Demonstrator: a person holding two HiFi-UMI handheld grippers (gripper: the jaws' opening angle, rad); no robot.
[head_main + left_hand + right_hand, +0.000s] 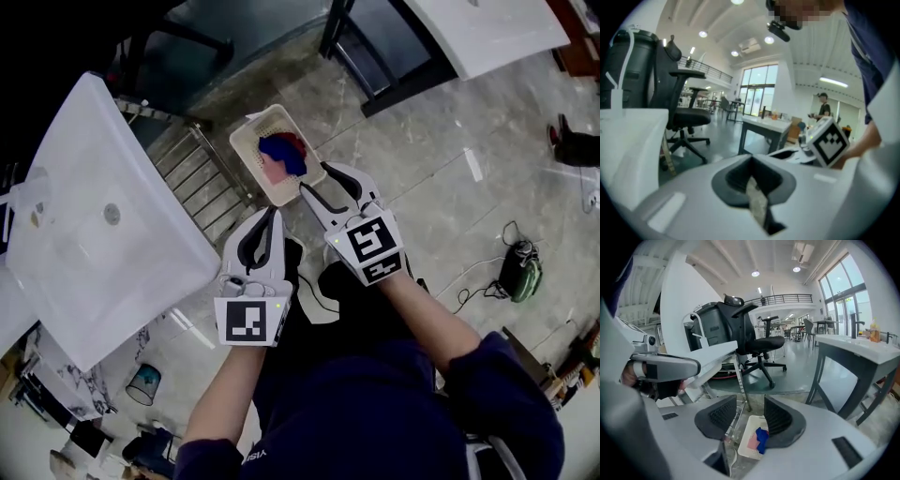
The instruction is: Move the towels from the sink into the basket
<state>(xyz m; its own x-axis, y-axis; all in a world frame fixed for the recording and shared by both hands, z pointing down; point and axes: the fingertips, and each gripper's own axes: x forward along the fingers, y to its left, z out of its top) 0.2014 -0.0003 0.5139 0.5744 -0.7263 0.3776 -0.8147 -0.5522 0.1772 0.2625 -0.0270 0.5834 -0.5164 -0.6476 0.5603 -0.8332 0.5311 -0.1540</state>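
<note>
Seen from above, a person in dark blue sleeves holds a gripper in each hand over a grey marbled floor. The left gripper [273,214] points up and away from the body, and its two fingers lie pressed together with nothing between them. Its own view shows the same thing, with the dark pads of the left gripper [750,158] meeting at the tip. The right gripper [317,180] sits just beside it, reaching a little further forward. Its fingers stand apart and empty, with their tips over the near corner of a basket [248,127]. In the right gripper view, the right gripper [750,401] frames that basket [745,427] in the gap between its ribbed pads, down on the floor below them. The basket is white plastic with small holes and rests on the floor at an angle. Inside it lie the towels: a blue towel [286,152] bunched on top, a pink towel [272,175] beneath and beside it, and a red edge showing at the far side. The blue towel [761,437] and the pink towel [752,442] also show in the right gripper view. To the person's left is a large white sink [84,187] with a round drain in its middle, standing on a metal frame [192,164] whose bars run just beside the basket. A black office chair [759,341] stands further back in the bright open room. Each gripper carries a cube with black and white square markers near the hand.
</note>
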